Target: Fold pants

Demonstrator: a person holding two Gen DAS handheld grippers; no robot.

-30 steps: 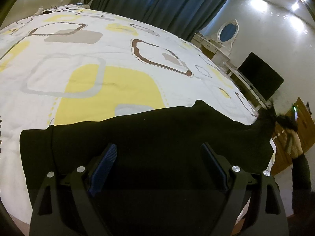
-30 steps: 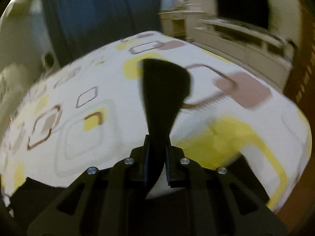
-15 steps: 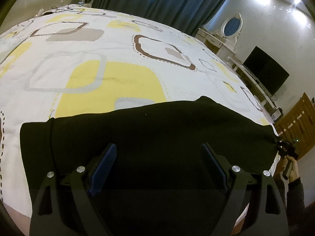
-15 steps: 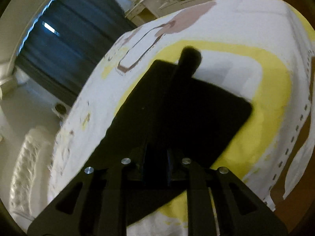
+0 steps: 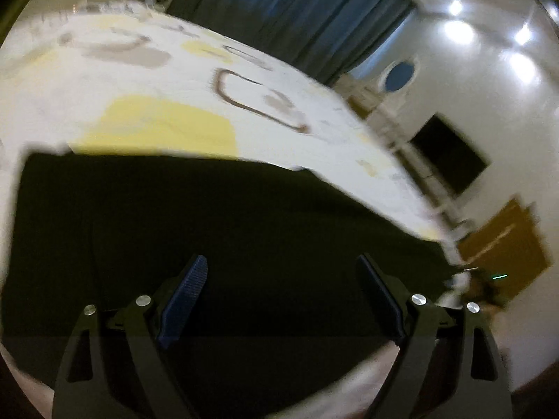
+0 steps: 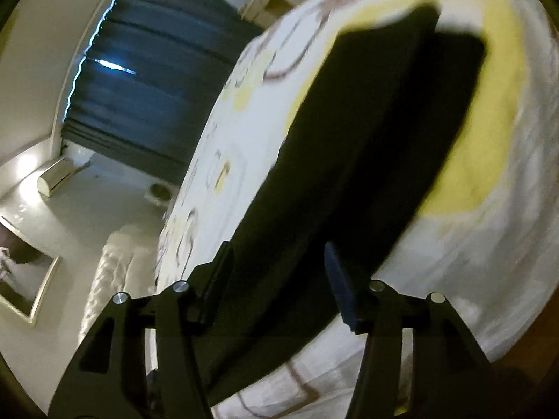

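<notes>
The black pants [image 5: 227, 230] lie flat on the bed, spread across its near edge. My left gripper [image 5: 281, 296] is open and empty, just above the near part of the pants. In the right wrist view the pants [image 6: 367, 132] run away from me as a long dark strip with a fold line along them. My right gripper [image 6: 277, 272] is open, its fingers on either side of the near end of the pants, with nothing held. Both views are blurred by motion.
The bed [image 5: 167, 70] has a white cover with yellow and brown shapes. Dark curtains [image 5: 286, 10], a dressing table with an oval mirror [image 5: 398, 76], a TV [image 5: 447, 150] and a wooden door [image 5: 503, 244] stand beyond it. A padded headboard [image 6: 104, 272] is at the left.
My right gripper has opened and let go of the pants end, which now lies on the bed. Both cameras have swung; the left gripper stays open over the pants.
</notes>
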